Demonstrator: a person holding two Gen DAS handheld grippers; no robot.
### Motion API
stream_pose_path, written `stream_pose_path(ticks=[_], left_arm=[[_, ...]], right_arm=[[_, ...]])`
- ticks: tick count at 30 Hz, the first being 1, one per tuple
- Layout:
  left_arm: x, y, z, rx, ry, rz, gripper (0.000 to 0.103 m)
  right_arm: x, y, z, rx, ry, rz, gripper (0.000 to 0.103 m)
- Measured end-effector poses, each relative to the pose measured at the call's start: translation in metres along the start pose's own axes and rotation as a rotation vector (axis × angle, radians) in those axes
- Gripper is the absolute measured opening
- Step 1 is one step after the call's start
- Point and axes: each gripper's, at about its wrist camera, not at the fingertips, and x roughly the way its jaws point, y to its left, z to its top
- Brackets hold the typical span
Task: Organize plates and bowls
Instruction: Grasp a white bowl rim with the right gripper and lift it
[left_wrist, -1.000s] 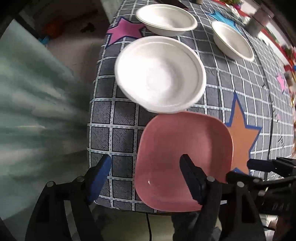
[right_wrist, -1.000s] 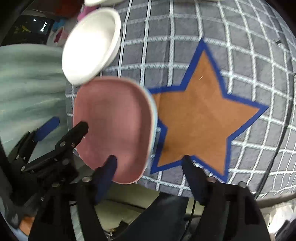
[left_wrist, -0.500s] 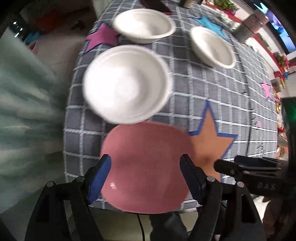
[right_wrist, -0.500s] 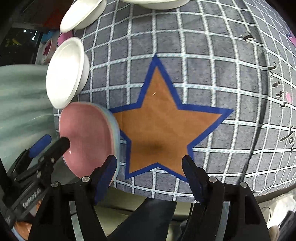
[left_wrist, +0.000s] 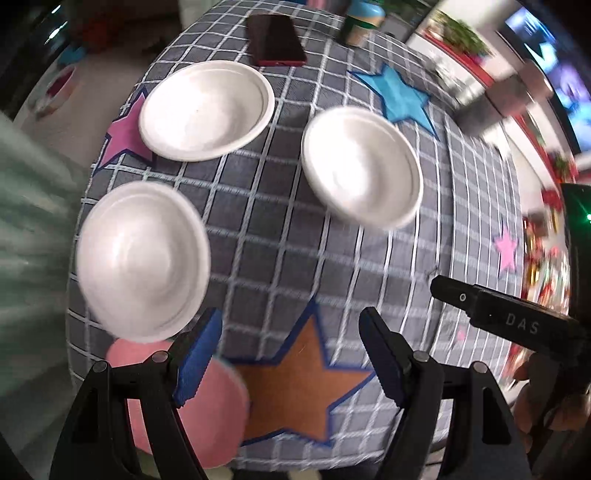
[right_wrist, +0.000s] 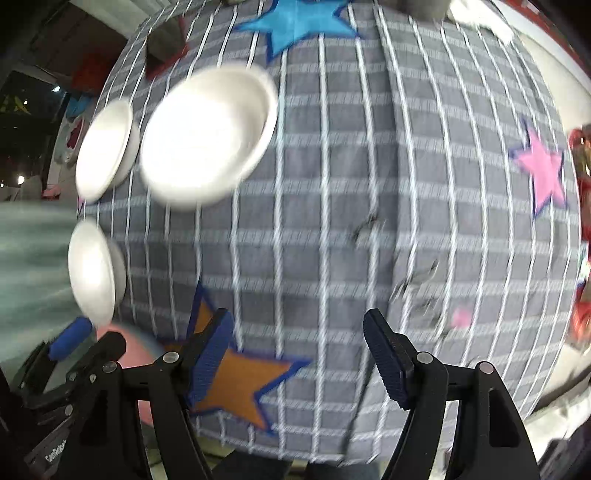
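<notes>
From the left wrist camera, a table wears a gray checked cloth with stars sewn on it: an orange star near, a blue star far, a purple star at the far left. A dark phone lies at the far edge. The room behind is blurry, with red things and a screen at the right.

Three white bowls sit open side up. One white bowl is near left, a second bowl is far left, a third bowl is to the right. They are round, so they have no long side. A pink plate lies flat at the near left edge, partly behind the left finger.

The left gripper is spread wide over the orange star and holds nothing. The bowls are all past its tips.

From the right wrist camera, the same cloth fills the view, with a pink star at the right. The third bowl is far left, the second bowl just beyond it, and the near bowl at the left edge. The pink plate peeks out low on the left.

The right gripper is spread wide over bare cloth and holds nothing.
</notes>
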Motion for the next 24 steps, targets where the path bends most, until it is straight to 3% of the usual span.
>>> stream_pose_path(ticks=[4,6,8,10,12,20,24], left_arm=[[0.014,0.001,0.032,-0.072,0.006,0.067,0.08],[0.024,-0.033,0.023,-0.122,0.005,0.08,0.08],[0.04,-0.045,0.038,-0.174,0.006,0.092,0.08],[0.065,-0.098,0.035,-0.2,0.002,0.107,0.08],[0.08,-0.115,0.048,-0.222,-0.001,0.131,0.08],[0.108,-0.101,0.089,-0.247,0.022,0.162,0.08],[0.144,-0.125,0.095,-0.237,0.027,0.165,0.077]], right_arm=[[-0.006,-0.022,0.042,-0.061,-0.016,-0.007,0.074],[-0.015,-0.034,0.056,-0.096,-0.012,-0.002,0.074],[-0.006,-0.03,0.075,-0.133,-0.005,-0.006,0.074],[0.002,-0.027,0.093,-0.166,-0.002,-0.009,0.074],[0.004,-0.023,0.102,-0.189,0.002,-0.008,0.074],[0.043,0.002,0.136,-0.26,0.029,0.011,0.074],[0.058,0.011,0.143,-0.272,0.041,0.023,0.074]])
